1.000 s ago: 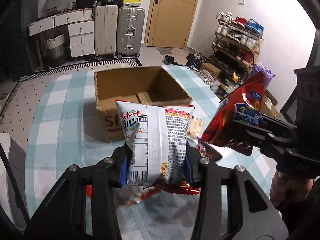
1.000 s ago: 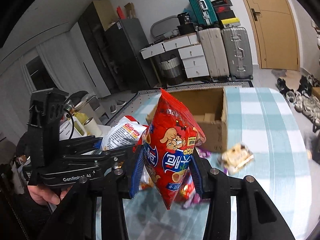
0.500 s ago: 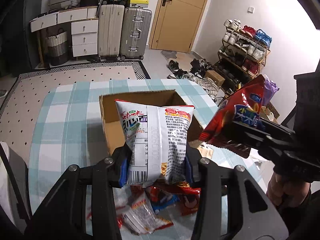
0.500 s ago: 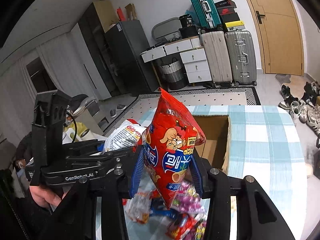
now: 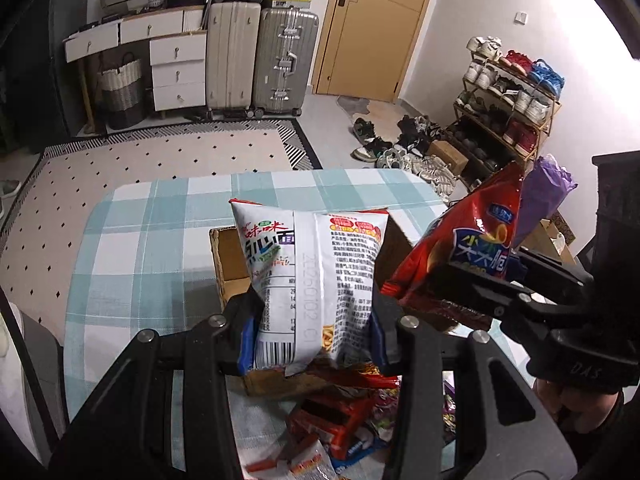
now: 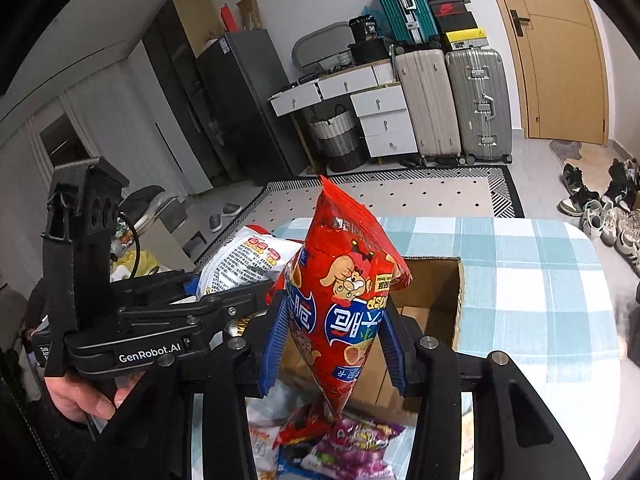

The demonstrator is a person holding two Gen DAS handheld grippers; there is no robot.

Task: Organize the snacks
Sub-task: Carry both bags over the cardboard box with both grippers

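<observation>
My left gripper [image 5: 312, 332] is shut on a white snack bag [image 5: 316, 280] and holds it upright above the near side of an open cardboard box [image 5: 226, 264]. My right gripper [image 6: 334, 344] is shut on a red snack bag [image 6: 340, 300], held upright over the same box [image 6: 436, 304]. The red bag also shows at the right of the left wrist view [image 5: 460, 248], and the white bag at the left of the right wrist view [image 6: 244, 260]. The two grippers are side by side, close together.
A pile of loose snack packets [image 5: 344, 420] lies on the checked tablecloth [image 5: 140, 248] in front of the box; it also shows in the right wrist view [image 6: 340, 444]. Suitcases [image 5: 260, 56], drawers and a shoe rack [image 5: 508, 100] stand beyond the table.
Both grippers have pulled back and risen with their bags. The box now sits lower and nearer under them, and the snack pile has come into view below.
</observation>
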